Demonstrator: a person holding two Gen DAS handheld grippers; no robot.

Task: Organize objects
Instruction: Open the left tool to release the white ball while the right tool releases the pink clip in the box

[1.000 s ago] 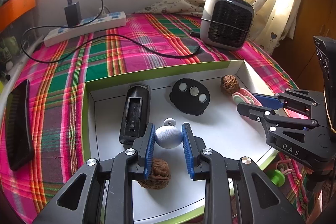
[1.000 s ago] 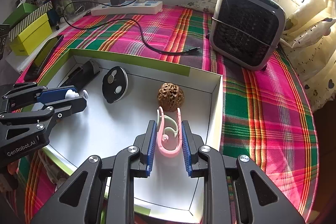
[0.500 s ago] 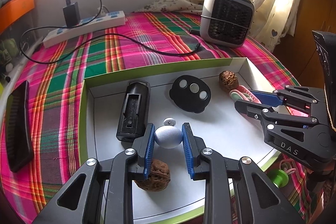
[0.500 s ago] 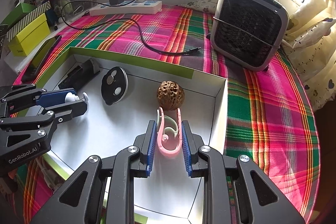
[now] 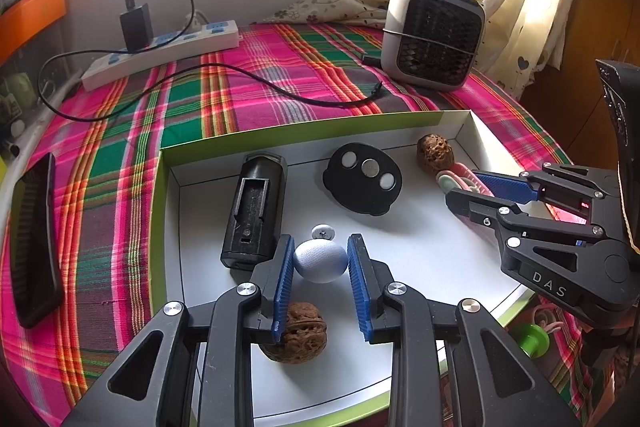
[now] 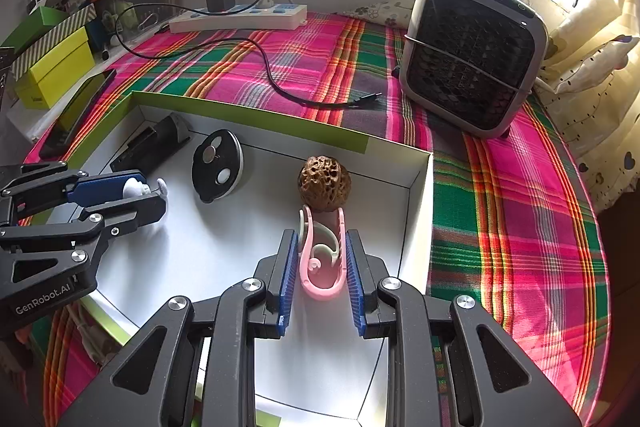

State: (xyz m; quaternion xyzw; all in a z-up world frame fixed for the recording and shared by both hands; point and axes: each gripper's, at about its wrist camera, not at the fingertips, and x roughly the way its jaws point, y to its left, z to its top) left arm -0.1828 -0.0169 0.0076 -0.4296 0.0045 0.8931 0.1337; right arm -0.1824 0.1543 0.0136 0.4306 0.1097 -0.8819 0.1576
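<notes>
Pinching white ball (image 5: pixel 320 261) in left gripper (image 5: pixel 320 269) | right gripper (image 6: pixel 322 263) fingers squeezing pink clip (image 6: pixel 322 259) | both over tray (image 5: pixel 420 251), clip tips touching walnut (image 6: pixel 324 185)

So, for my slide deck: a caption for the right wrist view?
Right gripper clamps pink clips beside a walnut in the white tray.

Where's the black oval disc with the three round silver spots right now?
The black oval disc lies inside the white tray, between the black rectangular holder and the pitted brown walnut.
</notes>
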